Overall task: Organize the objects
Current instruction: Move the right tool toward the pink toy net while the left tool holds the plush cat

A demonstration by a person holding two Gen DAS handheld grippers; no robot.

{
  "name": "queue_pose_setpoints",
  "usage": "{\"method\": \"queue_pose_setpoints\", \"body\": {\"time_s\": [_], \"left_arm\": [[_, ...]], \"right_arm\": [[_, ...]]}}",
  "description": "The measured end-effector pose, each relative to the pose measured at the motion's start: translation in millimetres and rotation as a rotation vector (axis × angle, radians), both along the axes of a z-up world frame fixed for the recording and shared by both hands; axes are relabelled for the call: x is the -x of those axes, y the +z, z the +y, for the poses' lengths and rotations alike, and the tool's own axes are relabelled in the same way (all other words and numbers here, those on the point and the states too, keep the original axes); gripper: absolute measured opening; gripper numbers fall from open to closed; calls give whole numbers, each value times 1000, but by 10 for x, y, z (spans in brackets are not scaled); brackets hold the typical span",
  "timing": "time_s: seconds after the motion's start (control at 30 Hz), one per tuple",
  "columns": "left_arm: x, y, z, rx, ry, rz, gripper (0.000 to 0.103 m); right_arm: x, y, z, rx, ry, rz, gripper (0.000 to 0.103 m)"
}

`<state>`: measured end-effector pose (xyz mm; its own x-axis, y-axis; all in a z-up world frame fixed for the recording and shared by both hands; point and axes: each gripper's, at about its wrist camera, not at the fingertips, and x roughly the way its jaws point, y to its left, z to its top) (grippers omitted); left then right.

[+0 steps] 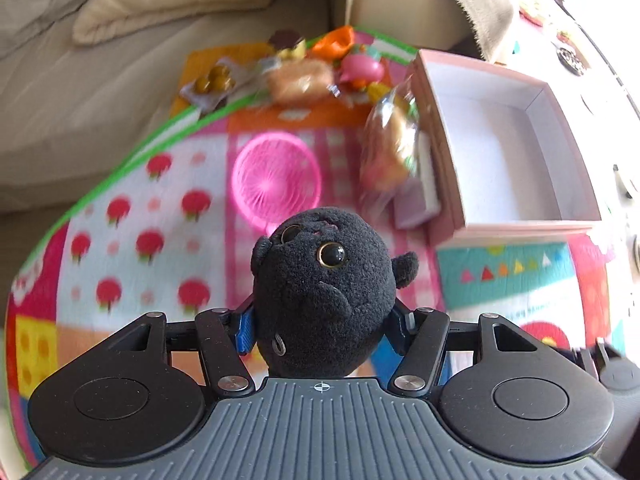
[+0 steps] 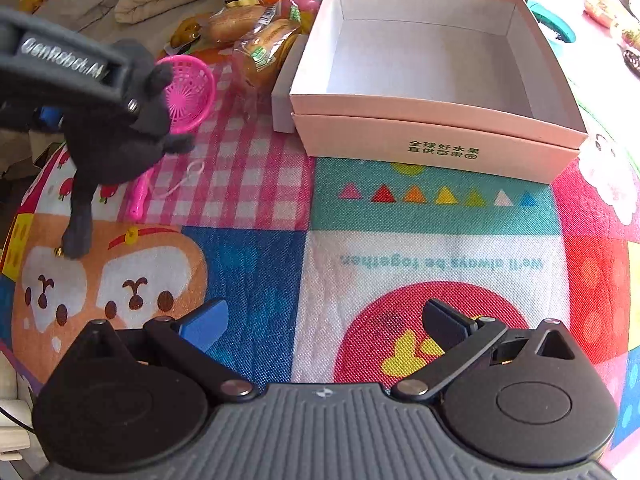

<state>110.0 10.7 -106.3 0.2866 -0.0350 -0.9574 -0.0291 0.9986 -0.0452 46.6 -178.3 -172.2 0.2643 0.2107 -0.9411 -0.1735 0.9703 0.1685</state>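
Right up close in the left wrist view: black plush toy [image 1: 320, 292], big round eyes, squeezed tight in the left tool [image 1: 322, 328]. Up in the air, not lying on the play mat [image 2: 440, 216], with a dangling leg reaching down close to it.

Looks like the carrying step: toy picked up, not yet put away. Most likely home: the pink box [image 1: 520, 226], up at 2 o'clock from the toy. Open on top, white inside, nothing in it yet.

Next, probably: lift high enough to clear the near wall, swing over toward 2 o'clock, lower into the middle, then let go. Soft and squashy, so no harm from a small drop.

Right tool [image 2: 324, 320] wide apart, holding nothing, low over the mat at 6 o'clock from the box.

Things to watch:
- Bread pack [image 1: 390, 148] leaning on the box's left wall, at 1 o'clock from the toy. Easy to bump.
- Pink basket [image 1: 276, 178] at 12 o'clock, just past the toy's head.
- More snacks and toys piled farther back, near 12.

Plenty of bare mat in front of the box. Best way in: over the front wall, away from the bread.
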Motion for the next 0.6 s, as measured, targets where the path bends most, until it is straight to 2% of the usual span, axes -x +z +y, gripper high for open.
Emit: {"method": "queue_pose_setpoints", "body": {"time_s": [0.2, 0.3, 0.5, 0.6], "left_arm": [[406, -98, 509, 37, 110, 11, 65], [527, -130, 781, 61, 177, 5, 65], [738, -243, 1226, 62, 253, -28, 65], [817, -301, 1428, 77, 304, -25, 65]], "right_arm": [[35, -105, 244, 28, 75, 33, 103], [12, -158, 346, 21, 74, 42, 103], [-139, -163, 595, 4, 73, -23, 103], [-211, -231, 705, 13, 76, -23, 103]]}}
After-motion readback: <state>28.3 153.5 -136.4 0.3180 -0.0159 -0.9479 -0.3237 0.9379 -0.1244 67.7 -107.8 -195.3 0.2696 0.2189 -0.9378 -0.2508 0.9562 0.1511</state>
